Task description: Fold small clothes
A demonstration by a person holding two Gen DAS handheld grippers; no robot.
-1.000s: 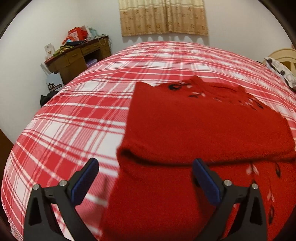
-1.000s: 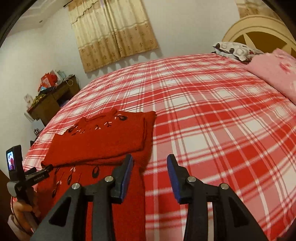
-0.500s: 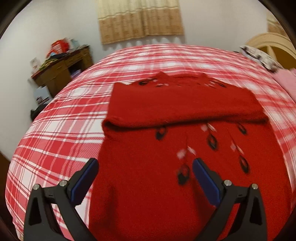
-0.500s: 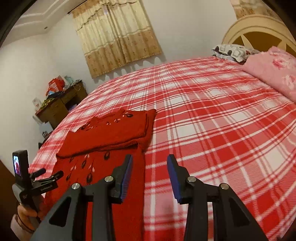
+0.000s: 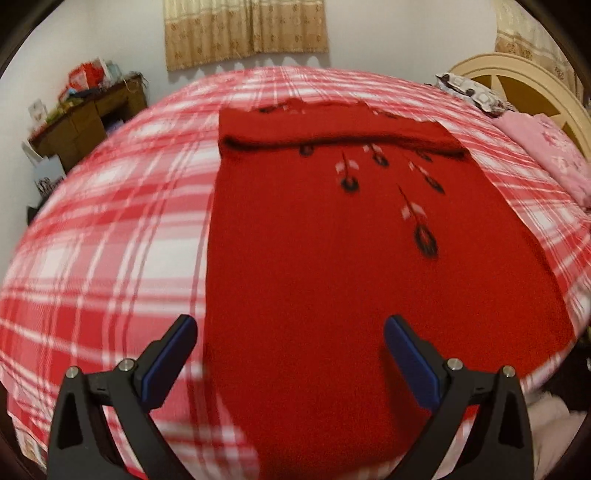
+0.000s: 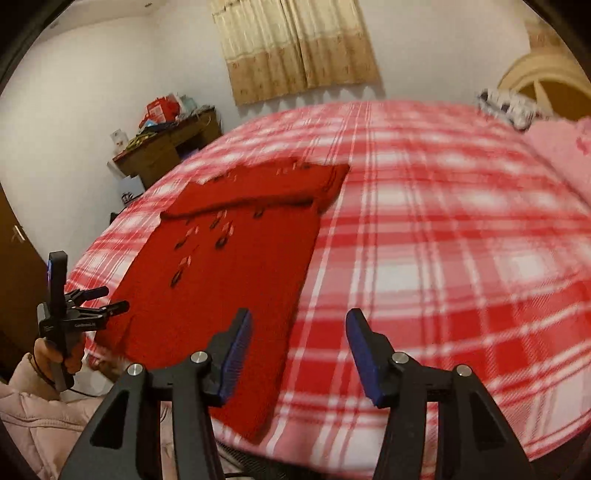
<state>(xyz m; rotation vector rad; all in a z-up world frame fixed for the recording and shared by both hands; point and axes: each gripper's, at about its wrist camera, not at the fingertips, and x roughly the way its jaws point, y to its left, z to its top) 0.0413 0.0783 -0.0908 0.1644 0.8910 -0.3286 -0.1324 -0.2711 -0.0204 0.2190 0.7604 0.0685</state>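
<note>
A red knitted sweater [image 5: 332, 258] with black and white feather motifs lies flat on the red-and-white plaid bed [image 5: 103, 229], its far part folded over toward me. My left gripper [image 5: 290, 349] hovers open above the sweater's near hem, nothing between its blue pads. In the right wrist view the sweater [image 6: 221, 273] lies left of centre. My right gripper [image 6: 299, 350] hangs over the sweater's near right corner and the plaid cover; its jaws are opening and hold nothing. The left gripper [image 6: 110, 301] shows at the far left, held by a hand in a pink sleeve.
A wooden desk [image 5: 88, 122] piled with boxes stands by the far left wall under beige curtains [image 5: 243, 29]. A pink blanket [image 5: 546, 155] and a patterned pillow [image 5: 469, 92] lie by the cream headboard [image 5: 535, 85] at the right. The bed's near edge runs just under both grippers.
Both grippers have drawn back from the fold toward the sweater's near hem, so more of the sweater shows. The right gripper's jaws have spread wider. The sweater has not moved.
</note>
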